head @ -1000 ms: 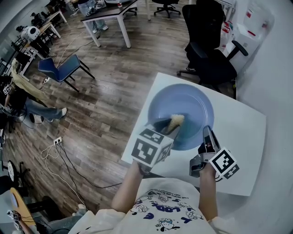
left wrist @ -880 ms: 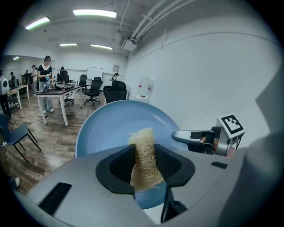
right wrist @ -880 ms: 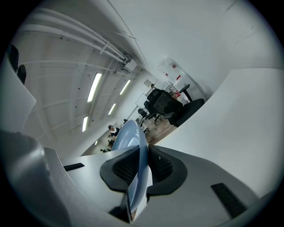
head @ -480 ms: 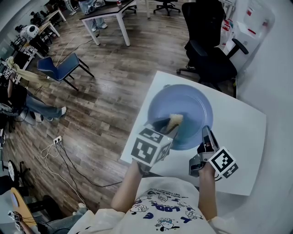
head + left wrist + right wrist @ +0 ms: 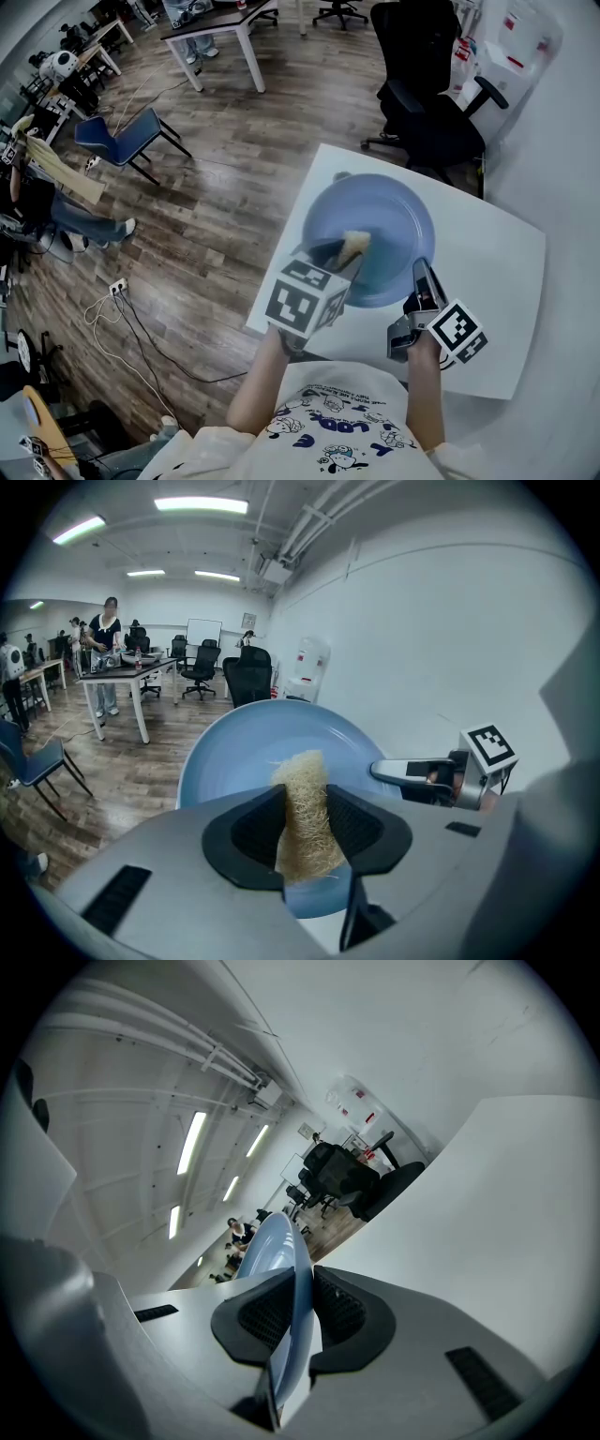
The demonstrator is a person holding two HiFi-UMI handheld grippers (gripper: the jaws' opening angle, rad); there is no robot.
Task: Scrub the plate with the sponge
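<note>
One round pale-blue plate (image 5: 394,211), one straw-coloured fibrous sponge (image 5: 354,246), one white square table (image 5: 487,272). Two grey hand-held grippers, the left gripper (image 5: 302,803) and the right gripper (image 5: 302,1309), each carrying one black-and-white marker cube (image 5: 307,305). Farther off there are two black swivel office chairs (image 5: 427,94) and one blue plastic chair (image 5: 127,141).

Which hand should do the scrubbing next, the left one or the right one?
Left. The left hand-held gripper pinches the sponge right over the plate's inside, so it can probably start rubbing. The right hand-held gripper is clamped on the plate's near rim, holding it steady.
</note>
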